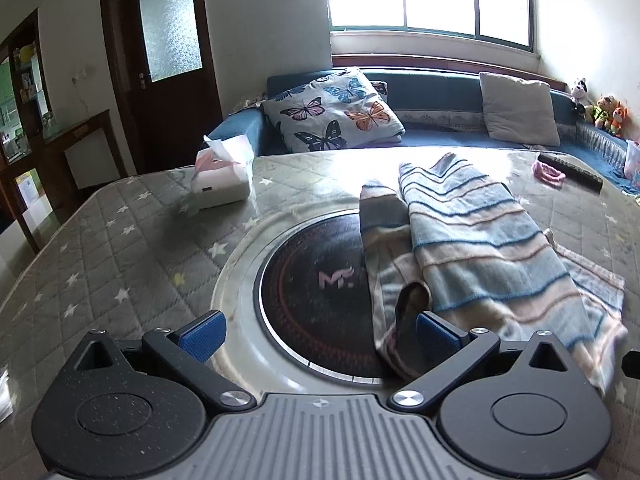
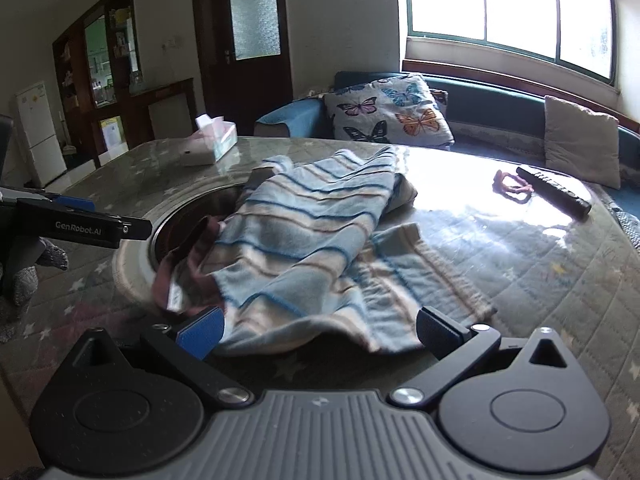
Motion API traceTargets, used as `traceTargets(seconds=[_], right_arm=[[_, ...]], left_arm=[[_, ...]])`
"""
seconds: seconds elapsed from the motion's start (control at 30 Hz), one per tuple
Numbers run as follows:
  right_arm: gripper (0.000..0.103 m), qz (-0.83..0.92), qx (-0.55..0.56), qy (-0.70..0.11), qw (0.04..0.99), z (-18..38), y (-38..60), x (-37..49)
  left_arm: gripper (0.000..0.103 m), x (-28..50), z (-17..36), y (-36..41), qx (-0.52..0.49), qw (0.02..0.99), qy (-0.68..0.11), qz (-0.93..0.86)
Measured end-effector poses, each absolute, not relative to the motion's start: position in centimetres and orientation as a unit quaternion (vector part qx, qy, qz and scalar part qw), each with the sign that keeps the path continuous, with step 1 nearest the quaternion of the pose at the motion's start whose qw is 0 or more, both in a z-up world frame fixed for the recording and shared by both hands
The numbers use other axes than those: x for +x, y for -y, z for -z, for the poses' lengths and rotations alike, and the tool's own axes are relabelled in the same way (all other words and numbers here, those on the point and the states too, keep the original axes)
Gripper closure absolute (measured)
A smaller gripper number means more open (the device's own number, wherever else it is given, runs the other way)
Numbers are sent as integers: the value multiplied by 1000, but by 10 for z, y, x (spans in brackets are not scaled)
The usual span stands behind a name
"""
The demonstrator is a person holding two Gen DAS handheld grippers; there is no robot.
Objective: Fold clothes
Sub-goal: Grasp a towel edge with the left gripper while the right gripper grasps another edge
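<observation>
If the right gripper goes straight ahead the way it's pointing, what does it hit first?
Most likely the near edge of the striped garment, lying just ahead of the open right gripper; depth is hard to judge.

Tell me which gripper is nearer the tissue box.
Left. The left gripper sits on the tissue box side of the striped garment; the right gripper is across the garment, farther away.

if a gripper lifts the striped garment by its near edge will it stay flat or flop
Probably flop: the striped garment already lies in soft folds and looks like thin knit. It likely drags rather than slides cleanly, since part drapes over the round cooktop. It looks light.
</observation>
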State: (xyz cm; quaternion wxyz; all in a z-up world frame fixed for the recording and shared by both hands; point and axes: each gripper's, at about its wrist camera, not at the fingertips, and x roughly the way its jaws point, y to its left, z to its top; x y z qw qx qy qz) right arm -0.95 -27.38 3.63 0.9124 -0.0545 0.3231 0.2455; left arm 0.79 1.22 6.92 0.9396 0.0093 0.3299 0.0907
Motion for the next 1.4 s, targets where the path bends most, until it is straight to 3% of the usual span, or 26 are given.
traceTargets(seconds=[0.17,0.33,0.5,0.63,0.8,0.93,1.0,1.1,1.17,1.23,1.33,1.4], right_arm=[[1,-232,-48,-333,912,-35,275,14],[5,-220,-36,-342,913,-35,277,39],[8,-217,-24,-352,910,-36,275,70],[13,-218,-15,-357,908,-36,272,92],[23,-216,18,-372,903,-32,273,132],[37,-219,52,-387,894,-24,273,159],[40,-222,60,-391,891,-21,271,170],[46,-231,61,-395,887,-16,261,182],[61,-239,67,-403,881,-11,254,188],[76,-243,73,-408,877,-7,250,190],[95,-242,82,-411,875,-3,249,190],[98,-242,87,-407,877,-4,253,188]], left_arm=[[19,37,-68,-18,-7,940,-333,-71],[28,71,-69,-25,-24,941,-334,-51],[28,111,-69,-31,-40,942,-332,-39],[22,147,-66,-35,-58,938,-340,-33],[21,182,-52,-41,-97,926,-364,-17],[23,198,-40,-45,-130,916,-379,10],[30,202,-36,-46,-148,910,-385,27],[54,206,-31,-45,-169,904,-390,53],[79,206,-30,-45,-180,900,-390,69],[91,202,-32,-43,-178,903,-383,76],[96,191,-45,-45,-155,917,-364,59],[96,181,-55,-49,-140,926,-347,42]])
